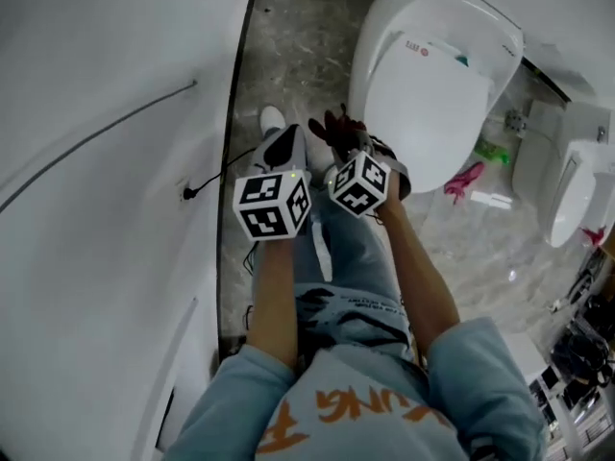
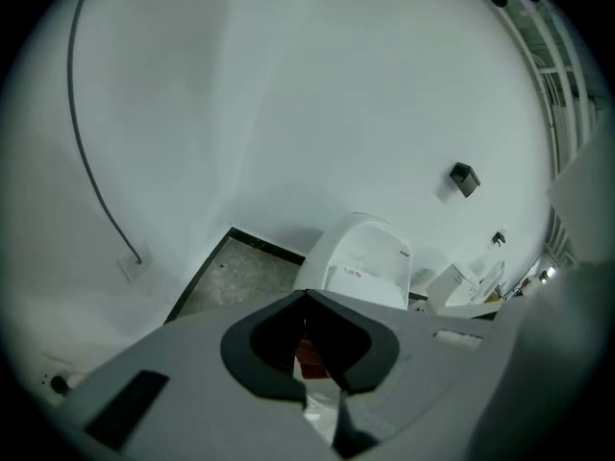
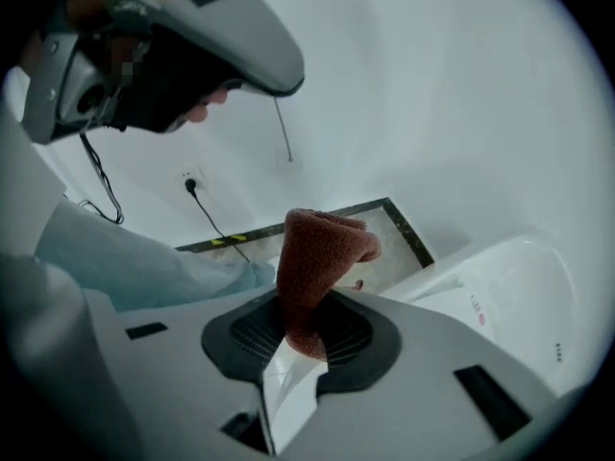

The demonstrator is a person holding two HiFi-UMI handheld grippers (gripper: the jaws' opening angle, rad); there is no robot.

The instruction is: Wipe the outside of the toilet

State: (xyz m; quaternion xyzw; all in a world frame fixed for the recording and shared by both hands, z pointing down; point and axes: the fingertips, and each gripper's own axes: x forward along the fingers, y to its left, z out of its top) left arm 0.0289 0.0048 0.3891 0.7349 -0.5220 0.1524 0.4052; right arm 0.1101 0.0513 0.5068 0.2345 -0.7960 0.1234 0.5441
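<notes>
Rust-brown cloth pinched in right gripper, clear in its view, murky overhead; left gripper pressed together.

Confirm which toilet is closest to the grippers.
The large toilet with the closed lid, directly ahead of the right gripper and its cloth; the other toilet stands off at the head view's right edge.

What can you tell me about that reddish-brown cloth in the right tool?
The cloth is reddish-brown with a soft, towel-like weave. It is bunched into a thick fold standing up from the shut jaws of the right tool, its top curling over toward the toilet. Only the tool appears to touch it.
</notes>
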